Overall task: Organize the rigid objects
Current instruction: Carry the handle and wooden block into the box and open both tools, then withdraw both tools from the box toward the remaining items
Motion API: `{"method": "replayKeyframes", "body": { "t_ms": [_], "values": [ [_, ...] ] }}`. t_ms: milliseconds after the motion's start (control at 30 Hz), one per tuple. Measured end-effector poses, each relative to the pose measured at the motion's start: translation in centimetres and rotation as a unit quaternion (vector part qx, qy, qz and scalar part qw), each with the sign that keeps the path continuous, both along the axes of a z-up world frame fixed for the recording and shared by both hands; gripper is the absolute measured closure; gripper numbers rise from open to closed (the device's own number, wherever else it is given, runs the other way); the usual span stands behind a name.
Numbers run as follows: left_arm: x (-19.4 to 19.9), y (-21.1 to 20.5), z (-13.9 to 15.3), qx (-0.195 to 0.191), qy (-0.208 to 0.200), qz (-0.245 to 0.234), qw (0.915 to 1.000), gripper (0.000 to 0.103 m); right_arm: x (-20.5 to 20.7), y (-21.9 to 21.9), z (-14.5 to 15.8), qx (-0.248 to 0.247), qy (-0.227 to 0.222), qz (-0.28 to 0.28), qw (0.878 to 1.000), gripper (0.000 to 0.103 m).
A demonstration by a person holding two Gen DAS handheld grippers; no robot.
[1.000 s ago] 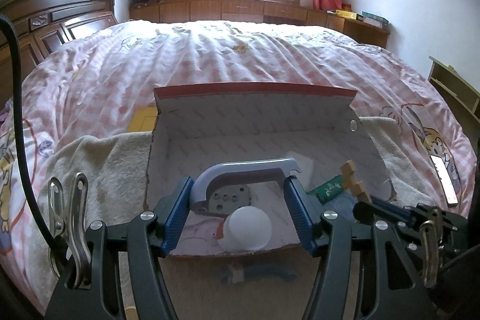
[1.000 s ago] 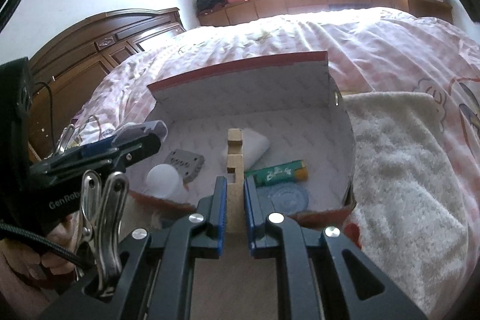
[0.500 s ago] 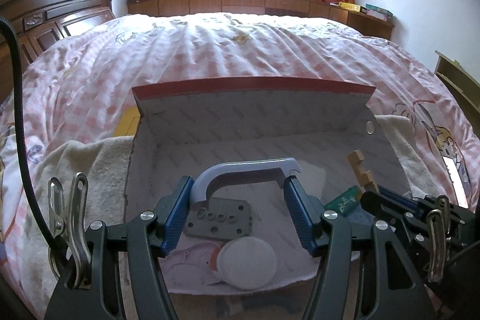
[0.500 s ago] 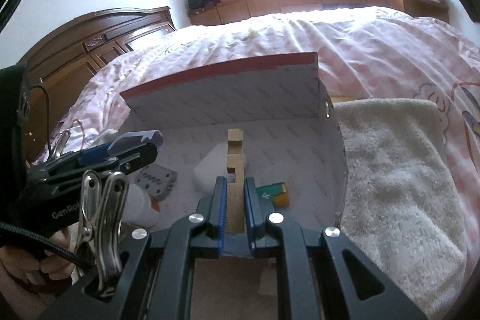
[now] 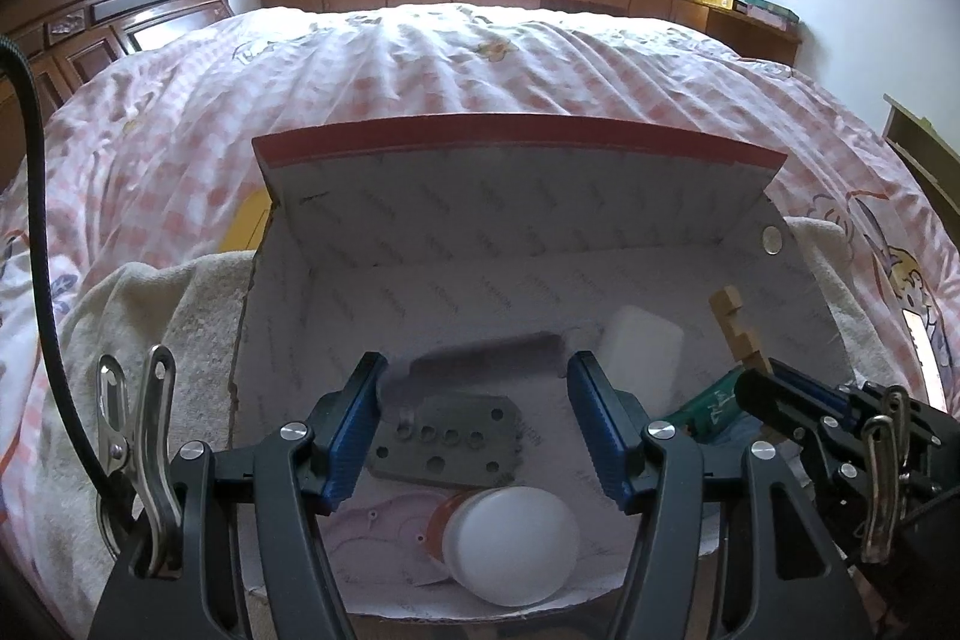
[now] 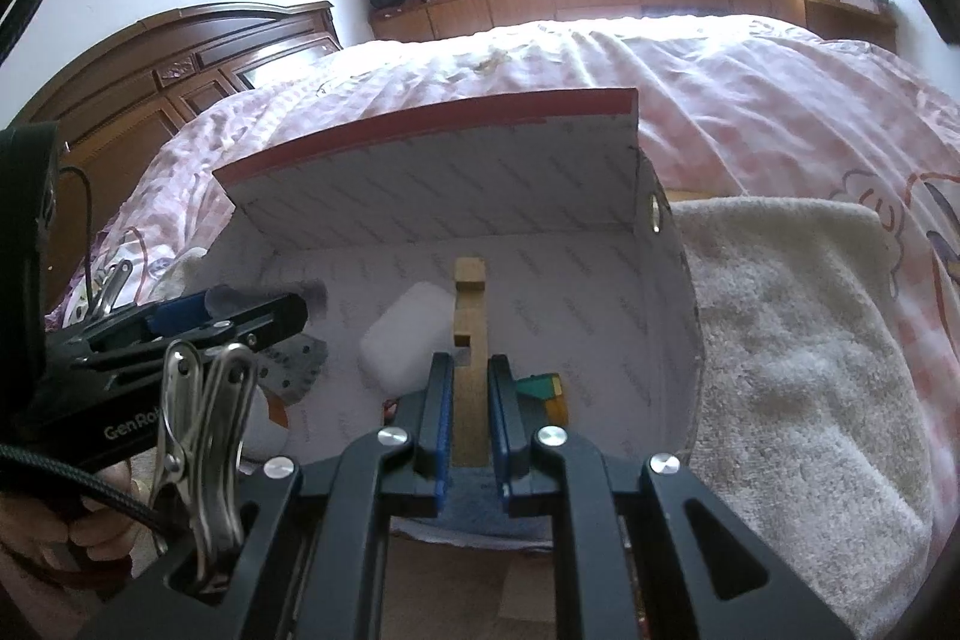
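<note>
Inside the box on the bed, the left hand-held gripper is wide open and holds nothing. Below it lie a grey plate and a white lid. The right hand-held gripper pinches a wooden block over the box.
</note>
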State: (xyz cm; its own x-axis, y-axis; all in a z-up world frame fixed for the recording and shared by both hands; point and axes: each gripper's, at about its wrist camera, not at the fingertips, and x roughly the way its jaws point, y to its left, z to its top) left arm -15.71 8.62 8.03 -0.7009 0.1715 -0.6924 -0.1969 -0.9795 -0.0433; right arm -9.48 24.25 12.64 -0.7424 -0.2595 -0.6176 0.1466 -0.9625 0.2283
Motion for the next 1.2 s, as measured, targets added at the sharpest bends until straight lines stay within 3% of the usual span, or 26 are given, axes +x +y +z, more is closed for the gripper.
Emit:
{"method": "replayKeyframes", "body": {
  "t_ms": [433,600,1200],
  "values": [
    [0.0,0.2,0.0,-0.013,0.004,0.007,0.9999,0.038,0.1,0.5,0.0,-0.012,-0.004,-0.009,1.0,0.091],
    [0.2,0.2,0.1,-0.013,0.006,0.006,0.9999,0.038,0.3,0.3,0.1,-0.015,-0.002,-0.006,1.0,0.083],
    [2.3,-0.8,1.0,-0.007,0.015,0.007,0.9998,0.038,1.9,-0.6,0.7,-0.018,-0.002,-0.01,1.0,0.076]
  ]
}}
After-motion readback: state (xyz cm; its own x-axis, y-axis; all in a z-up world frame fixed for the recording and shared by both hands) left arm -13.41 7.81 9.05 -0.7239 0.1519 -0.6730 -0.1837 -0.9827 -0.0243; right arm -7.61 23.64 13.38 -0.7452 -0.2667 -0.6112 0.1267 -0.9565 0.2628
